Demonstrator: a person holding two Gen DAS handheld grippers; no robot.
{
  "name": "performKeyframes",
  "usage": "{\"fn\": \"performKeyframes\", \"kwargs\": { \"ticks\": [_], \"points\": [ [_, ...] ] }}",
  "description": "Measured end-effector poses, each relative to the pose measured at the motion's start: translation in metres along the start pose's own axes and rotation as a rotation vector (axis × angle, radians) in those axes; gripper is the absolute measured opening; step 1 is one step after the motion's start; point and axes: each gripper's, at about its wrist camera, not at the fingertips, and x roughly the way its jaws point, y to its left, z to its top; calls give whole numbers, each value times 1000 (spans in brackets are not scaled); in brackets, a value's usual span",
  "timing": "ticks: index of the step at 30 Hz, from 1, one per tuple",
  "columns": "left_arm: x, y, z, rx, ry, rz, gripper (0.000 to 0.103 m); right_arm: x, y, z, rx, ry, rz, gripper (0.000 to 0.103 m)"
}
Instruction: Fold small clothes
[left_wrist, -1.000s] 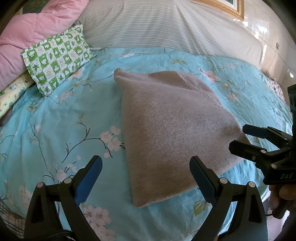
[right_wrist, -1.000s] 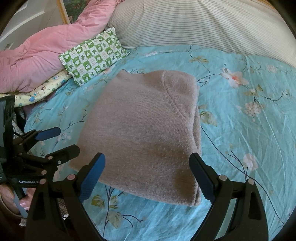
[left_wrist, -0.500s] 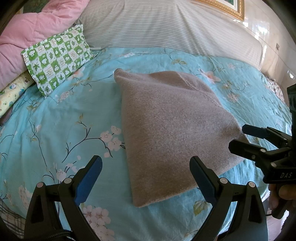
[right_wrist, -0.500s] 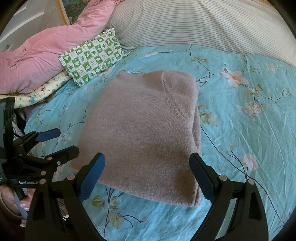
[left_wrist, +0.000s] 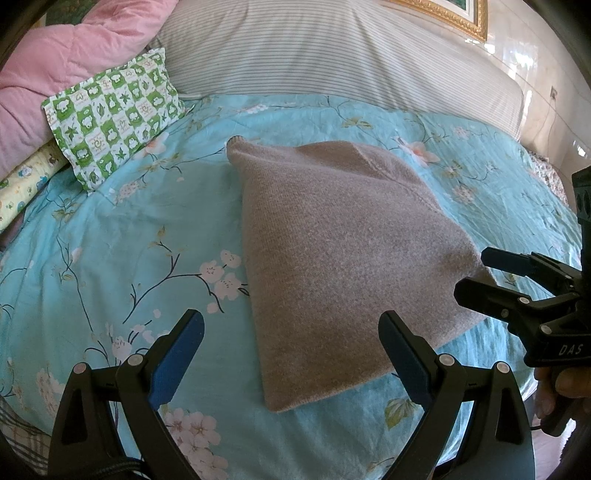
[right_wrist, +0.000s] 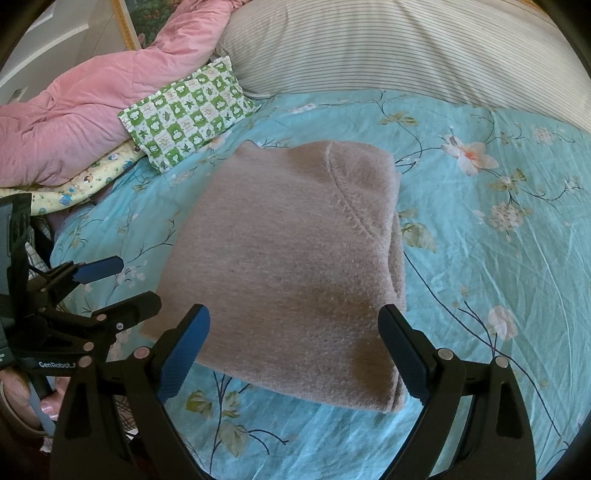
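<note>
A folded beige knit garment (left_wrist: 343, 251) lies flat on the turquoise floral bed sheet (left_wrist: 122, 229); it also shows in the right wrist view (right_wrist: 288, 266). My left gripper (left_wrist: 291, 347) is open and empty, held just above the garment's near left corner. My right gripper (right_wrist: 293, 343) is open and empty over the garment's near edge. In the left wrist view the right gripper (left_wrist: 484, 273) appears at the right, beside the garment's right corner. In the right wrist view the left gripper (right_wrist: 122, 280) appears at the left, beside the garment's left edge.
A green checked pillow (left_wrist: 114, 110) and a pink quilt (left_wrist: 48, 81) lie at the far left. A large striped pillow (left_wrist: 332, 55) runs along the back. A yellow patterned cloth (right_wrist: 85, 181) lies under the quilt. The bed's near edge is just below both grippers.
</note>
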Motion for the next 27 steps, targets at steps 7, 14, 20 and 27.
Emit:
{"fn": "performKeyframes", "kwargs": {
  "ticks": [7, 14, 20, 27],
  "points": [
    [-1, -2, 0, -1, -1, -2, 96, 0, 1, 1, 0, 0, 0, 93],
    [-1, -2, 0, -2, -1, -3, 96, 0, 1, 1, 0, 1, 1, 93],
    [-2, -3, 0, -3, -2, -2, 96, -1, 2, 0, 1, 0, 1, 93],
    [-2, -3, 0, -3, -1, -2, 96, -1, 5, 1, 1, 0, 1, 93]
  ]
}}
